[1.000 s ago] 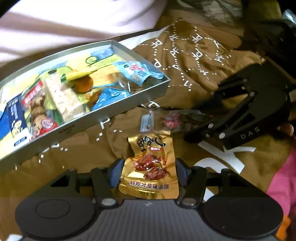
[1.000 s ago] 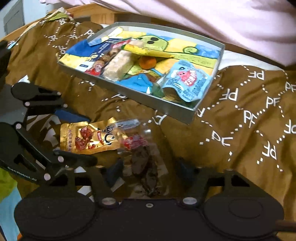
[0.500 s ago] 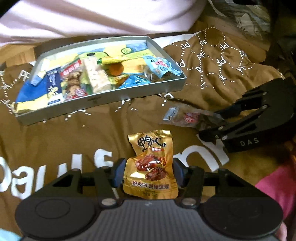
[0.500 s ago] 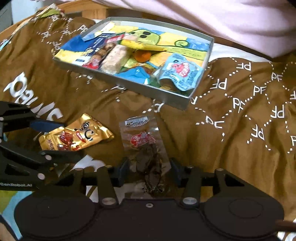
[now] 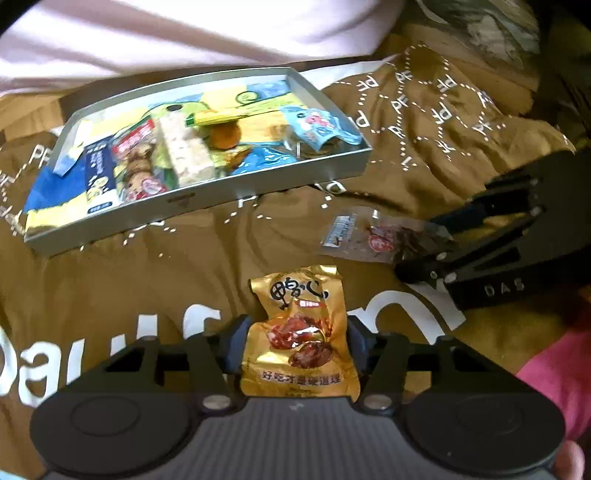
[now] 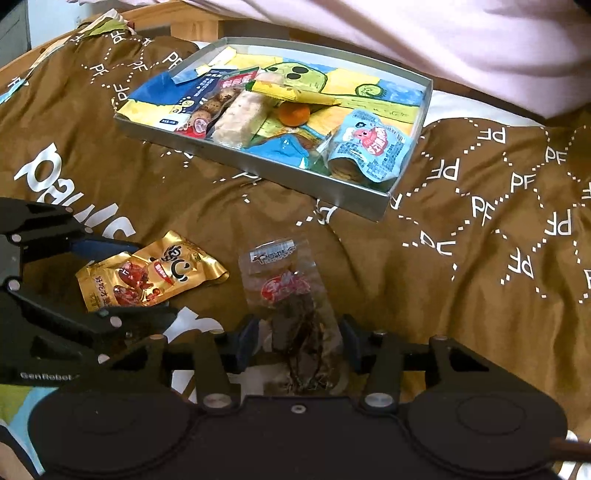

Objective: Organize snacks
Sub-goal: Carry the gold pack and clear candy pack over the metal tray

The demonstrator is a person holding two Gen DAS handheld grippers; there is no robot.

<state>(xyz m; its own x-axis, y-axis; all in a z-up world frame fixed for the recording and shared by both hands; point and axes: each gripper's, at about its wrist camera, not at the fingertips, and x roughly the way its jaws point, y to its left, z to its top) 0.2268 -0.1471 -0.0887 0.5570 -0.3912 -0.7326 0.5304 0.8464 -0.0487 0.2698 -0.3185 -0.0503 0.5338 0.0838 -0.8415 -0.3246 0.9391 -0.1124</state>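
Observation:
A gold snack packet with red pieces printed on it sits upright between my left gripper's blue pads, which press its two sides. From the right wrist view the same packet is in the left gripper just above the brown blanket. My right gripper is shut on a clear packet of dark dried snack with a red label. That clear packet also shows in the left wrist view, sticking out of the right gripper. Beyond both lies a silver tin tray holding several snacks.
The tray holds a pale rice bar, an orange round snack and a blue pouch at its right end. A brown printed blanket covers the surface. A person's pale pink clothing is behind the tray.
Both grippers drew back from the tray, which now looks farther off. The two packets, once overlapping on the blanket, are apart, each in its own gripper. The jaws narrowed slightly.

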